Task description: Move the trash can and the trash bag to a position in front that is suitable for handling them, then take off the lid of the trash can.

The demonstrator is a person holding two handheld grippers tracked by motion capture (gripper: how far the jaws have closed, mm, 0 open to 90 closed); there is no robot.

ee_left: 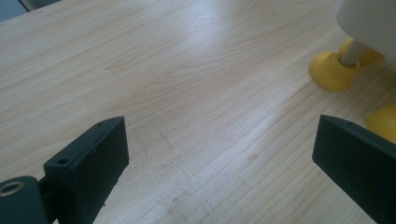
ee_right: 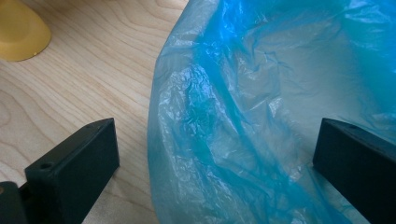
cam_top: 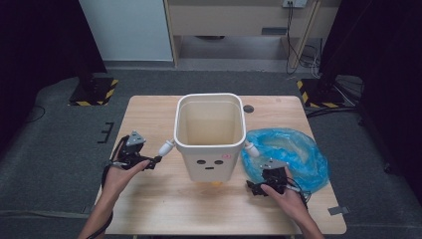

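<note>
A cream bin (cam_top: 211,162) with a drawn face, small side arms and yellow feet (cam_top: 216,183) stands upright in the middle of the wooden table (cam_top: 149,209). Right of it lies a crumpled blue plastic bag (cam_top: 293,149). My left gripper (cam_top: 152,161) sits left of the bin, close to its side arm. In the left gripper view this gripper (ee_left: 219,135) is open over bare wood, with a yellow foot (ee_left: 331,70) ahead to the right. My right gripper (cam_top: 271,175) rests at the bag's near edge. That gripper (ee_right: 217,140) is open, with the blue bag (ee_right: 261,107) between its jaws.
A small dark round mark (cam_top: 248,108) lies on the table behind the bin. Two stands with hazard-striped bases (cam_top: 94,92) (cam_top: 316,92) sit on the grey floor beyond the far corners. Bare wood lies in front of the bin.
</note>
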